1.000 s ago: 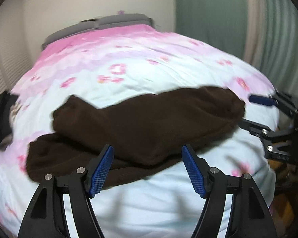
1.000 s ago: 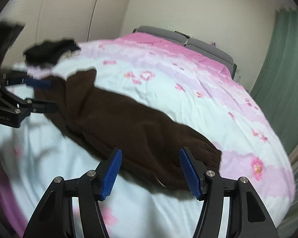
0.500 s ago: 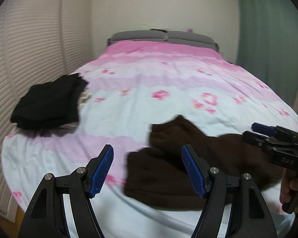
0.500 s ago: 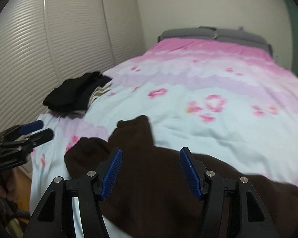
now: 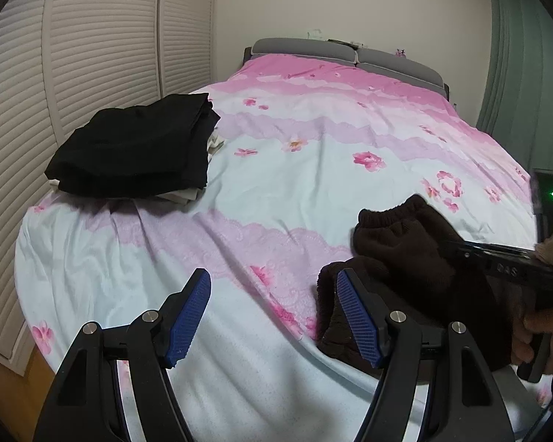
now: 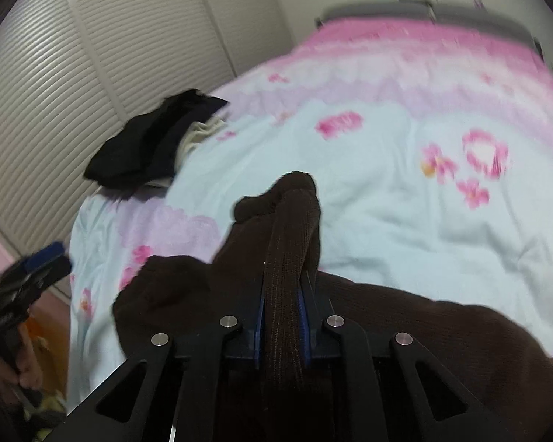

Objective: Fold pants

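The dark brown knit pants lie on the near right part of the bed, legs doubled over each other. In the right wrist view they fill the lower frame. My right gripper is shut on a ridge of the brown fabric near a cuffed leg end and also shows in the left wrist view. My left gripper is open and empty, above the sheet just left of the pants; it shows at the left edge of the right wrist view.
A stack of folded black and light clothes sits at the bed's left edge. The bed has a pink and pale blue flowered cover and grey headboard. Louvred closet doors stand left, a green curtain right.
My right gripper has closed on the brown pants near the leg end. My left gripper swung left of the pants and stays open. Both views turned toward the head of the bed.
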A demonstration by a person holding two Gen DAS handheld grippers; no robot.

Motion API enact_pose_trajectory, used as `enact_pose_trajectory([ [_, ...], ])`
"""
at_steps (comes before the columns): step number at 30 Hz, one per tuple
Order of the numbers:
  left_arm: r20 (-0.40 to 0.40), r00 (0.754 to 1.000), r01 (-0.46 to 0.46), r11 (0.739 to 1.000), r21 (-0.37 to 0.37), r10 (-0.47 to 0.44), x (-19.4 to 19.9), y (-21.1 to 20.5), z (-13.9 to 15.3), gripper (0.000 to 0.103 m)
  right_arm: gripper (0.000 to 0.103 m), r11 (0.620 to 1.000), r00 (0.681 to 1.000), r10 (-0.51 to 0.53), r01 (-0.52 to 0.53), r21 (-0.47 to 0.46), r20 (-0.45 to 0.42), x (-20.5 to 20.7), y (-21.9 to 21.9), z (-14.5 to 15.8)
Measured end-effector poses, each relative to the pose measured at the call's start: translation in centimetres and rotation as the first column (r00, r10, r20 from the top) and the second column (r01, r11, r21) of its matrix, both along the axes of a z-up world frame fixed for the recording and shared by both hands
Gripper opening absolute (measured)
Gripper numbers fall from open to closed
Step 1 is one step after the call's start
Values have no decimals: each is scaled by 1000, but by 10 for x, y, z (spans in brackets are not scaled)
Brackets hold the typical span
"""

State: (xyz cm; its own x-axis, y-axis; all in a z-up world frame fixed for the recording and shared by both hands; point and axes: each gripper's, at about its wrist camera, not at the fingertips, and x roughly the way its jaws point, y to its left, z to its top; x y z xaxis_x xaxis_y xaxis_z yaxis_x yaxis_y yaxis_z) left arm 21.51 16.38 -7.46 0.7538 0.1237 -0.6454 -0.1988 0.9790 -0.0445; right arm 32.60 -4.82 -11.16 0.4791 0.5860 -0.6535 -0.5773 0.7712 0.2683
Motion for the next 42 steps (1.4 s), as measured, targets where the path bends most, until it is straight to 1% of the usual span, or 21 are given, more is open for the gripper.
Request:
enact_pose_trajectory([
  [1, 4, 1000, 4, 1000, -3, -3, -1, 0, 2, 71, 16, 1000, 999, 10, -9, -23, 44, -12, 5, 7],
  [3, 16, 1000, 6, 1000, 2, -6, -5, -1, 8, 71, 16, 998, 994, 40, -35, -48, 102, -31, 14, 19],
  [5, 28, 1000, 7, 1000, 7, -8, -11, -1, 14, 71, 16, 995, 986, 81, -71, -75, 143, -53, 25, 27],
  [7, 37, 999, 6, 1000, 9, -6, -19, 0, 18, 71, 16, 987, 977, 130, -112, -110, 166, -75, 37, 28],
  [9, 36, 999, 0, 1000, 10, -1, -28, 2, 20, 71, 16, 976, 969, 182, -157, -150, 170, -96, 50, 22],
  [12, 30, 999, -10, 1000, 5, 10, -40, 7, 21, 71, 16, 963, 963, 226, -198, -185, 147, -113, 64, 7],
  [15, 22, 1000, -18, 1000, 9, 17, -48, 10, 19, 71, 17, 957, 963, 239, -212, -201, 122, -124, 71, -8],
  [19, 22, 1000, -18, 1000, 14, 17, -52, 12, 17, 71, 23, 954, 966, 240, -216, -208, 96, -133, 75, -26],
  [21, 19, 1000, -14, 1000, 8, 14, -52, 11, 16, 71, 24, 963, 971, 221, -202, -180, 92, -132, 71, -30],
  [23, 17, 1000, -10, 1000, 6, 9, -52, 9, 15, 71, 29, 975, 976, 198, -188, -117, 88, -131, 63, -25],
  [24, 18, 1000, -8, 1000, 6, 7, -53, 9, 15, 71, 34, 979, 977, 192, -184, -90, 89, -132, 61, -21],
  [28, 32, 999, 4, 1000, 3, -5, -55, 3, 18, 71, 36, 988, 978, 147, -153, 23, 148, -138, 43, 2],
  [29, 35, 999, 8, 1000, 5, -8, -55, 1, 18, 71, 38, 989, 979, 129, -140, 56, 158, -135, 40, 8],
  [30, 38, 999, 11, 1000, 10, -11, -55, -1, 19, 71, 42, 988, 980, 119, -132, 75, 157, -132, 40, 11],
  [34, 32, 999, 14, 1000, 14, -14, -55, -4, 17, 71, 43, 983, 986, 108, -125, 137, 124, -103, 50, 20],
  [37, 31, 1000, 6, 1000, 16, -6, -56, -2, 18, 71, 42, 981, 989, 116, -129, 147, 96, -86, 65, 17],
  [38, 30, 1000, 4, 1000, 16, -4, -56, -1, 18, 71, 42, 980, 989, 125, -135, 145, 73, -80, 71, 14],
  [42, 28, 1000, -8, 1000, 13, 7, -58, 3, 17, 71, 36, 978, 985, 169, -170, 123, 23, -76, 84, -1],
])
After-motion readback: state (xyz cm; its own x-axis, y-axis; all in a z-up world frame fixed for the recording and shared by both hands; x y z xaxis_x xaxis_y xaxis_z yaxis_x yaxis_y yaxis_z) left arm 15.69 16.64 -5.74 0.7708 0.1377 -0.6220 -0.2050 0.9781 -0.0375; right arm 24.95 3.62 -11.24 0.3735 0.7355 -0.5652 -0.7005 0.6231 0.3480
